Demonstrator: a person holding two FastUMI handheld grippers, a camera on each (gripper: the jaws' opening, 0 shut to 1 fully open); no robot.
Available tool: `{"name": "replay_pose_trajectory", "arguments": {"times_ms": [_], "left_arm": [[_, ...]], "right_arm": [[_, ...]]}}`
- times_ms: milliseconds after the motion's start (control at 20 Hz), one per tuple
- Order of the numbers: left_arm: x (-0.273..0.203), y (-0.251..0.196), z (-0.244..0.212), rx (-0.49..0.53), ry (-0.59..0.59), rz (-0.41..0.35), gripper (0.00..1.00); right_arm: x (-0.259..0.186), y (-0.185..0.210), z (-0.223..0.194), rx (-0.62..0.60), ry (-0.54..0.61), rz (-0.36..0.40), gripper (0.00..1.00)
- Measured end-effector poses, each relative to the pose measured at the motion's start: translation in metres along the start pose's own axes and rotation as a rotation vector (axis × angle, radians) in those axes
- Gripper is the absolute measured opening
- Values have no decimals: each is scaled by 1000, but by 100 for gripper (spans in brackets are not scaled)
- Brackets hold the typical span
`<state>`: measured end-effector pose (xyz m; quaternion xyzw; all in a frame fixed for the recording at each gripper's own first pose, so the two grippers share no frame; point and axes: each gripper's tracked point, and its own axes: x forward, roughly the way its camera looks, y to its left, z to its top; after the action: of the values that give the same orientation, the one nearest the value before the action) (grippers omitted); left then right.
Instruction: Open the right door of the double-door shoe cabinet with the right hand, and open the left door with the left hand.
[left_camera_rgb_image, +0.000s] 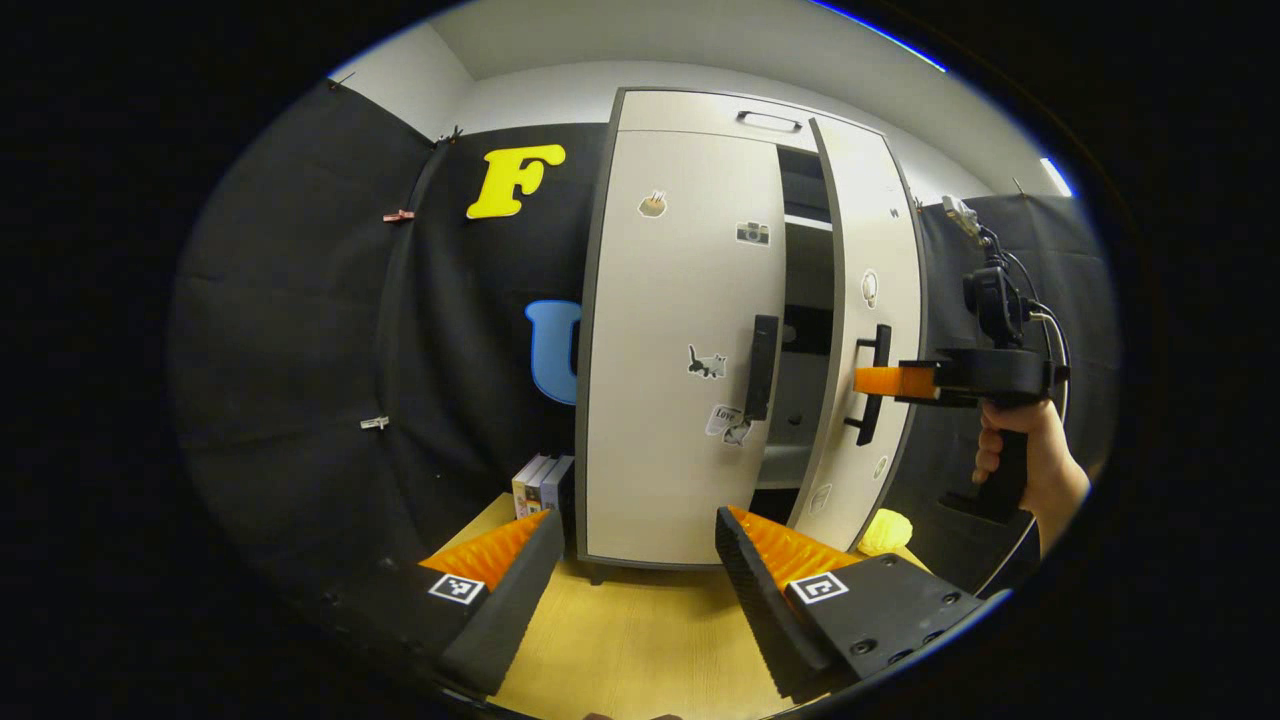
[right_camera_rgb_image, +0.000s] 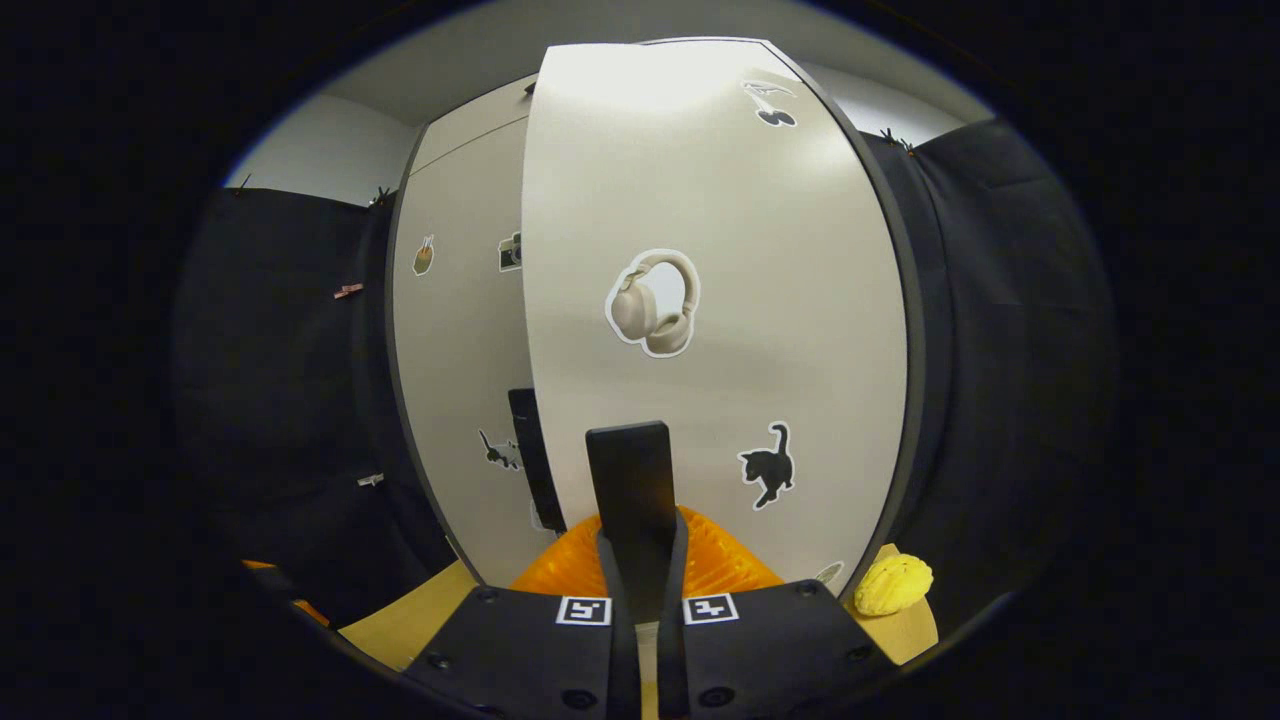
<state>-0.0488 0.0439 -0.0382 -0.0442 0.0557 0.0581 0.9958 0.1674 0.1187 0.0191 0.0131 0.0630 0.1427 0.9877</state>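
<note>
In the left gripper view, the left gripper sits nearest, its jaws wide apart and holding nothing, poised above the yellow bench. Beyond it stands the shoe cabinet, upright on the bench near the booth's back wall. Its left door lies closed, with its dark vertical handle untouched and stickers scattered over its face. The right door stands swung partly outward, leaving a gap through which dark shelves show. In the right gripper view, the right gripper has its jaws clamped on the right door's handle, one finger on each side of the bar; the left gripper view shows this gripper from the side, held by a hand. A small yellow object lies on the bench just beside the cabinet's right foot, and a few books stand against its left side.
</note>
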Motion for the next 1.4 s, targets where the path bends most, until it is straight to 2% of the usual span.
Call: {"name": "replay_pose_trajectory", "arguments": {"times_ms": [450,950,1150,1400], "left_arm": [[6,-29,19,39,-40,-27,95],[19,-42,20,20,-40,-7,95],[20,-46,20,14,-46,1,95],[25,-54,15,10,-42,-12,95]], "right_arm": [[-20,-12,5,25,-21,20,11],[-51,-49,6,9,-19,-65,10],[-60,-64,7,41,-27,-104,10],[-65,-91,11,23,-22,-160,9]]}}
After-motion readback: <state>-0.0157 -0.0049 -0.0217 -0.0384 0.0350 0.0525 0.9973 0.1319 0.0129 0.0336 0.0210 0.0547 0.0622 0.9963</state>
